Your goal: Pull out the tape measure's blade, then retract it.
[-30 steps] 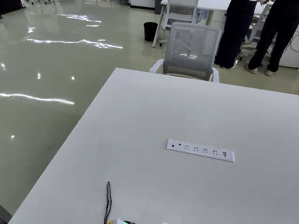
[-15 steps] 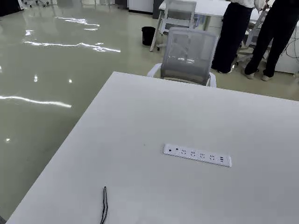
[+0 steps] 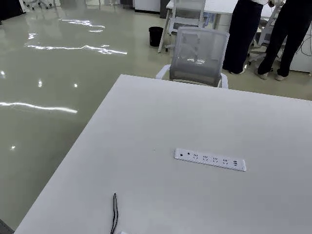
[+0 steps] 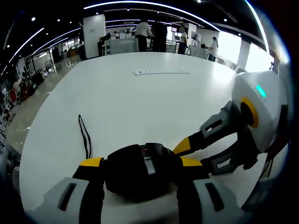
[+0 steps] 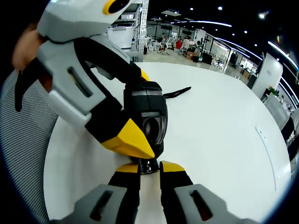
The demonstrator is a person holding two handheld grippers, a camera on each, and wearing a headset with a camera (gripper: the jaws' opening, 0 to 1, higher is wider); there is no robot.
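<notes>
Left gripper (image 4: 142,163) is clamped across the black tape measure (image 4: 140,178), its yellow-tipped jaws pressed against both sides of the case, down at the near edge of the white table (image 3: 146,126). Over in the right gripper view, the right gripper (image 5: 148,171) sits just in front of the case. Its jaws are drawn almost together, pinching the small metal blade tip (image 5: 148,164) right at the case's mouth.

The tape measure's black wrist strap (image 3: 115,219) trails off the case and lies as a thin loop on the tabletop, on the far-left side of the tool. The surface is plain matte white. A white power strip (image 3: 209,159) lies flat well beyond the tool, right of centre.

At the table's far edge stands a grey mesh-backed office chair (image 3: 199,53). Behind it a glossy pale green floor (image 3: 58,73) throws back streaks of light, and a black waste bin (image 3: 156,34) stands beside another white desk (image 3: 224,5). Two people in dark trousers (image 3: 246,34) stand at the far right. The left gripper view catches ceiling strip lights (image 4: 140,4) and bright windows (image 4: 252,51) on the right.
</notes>
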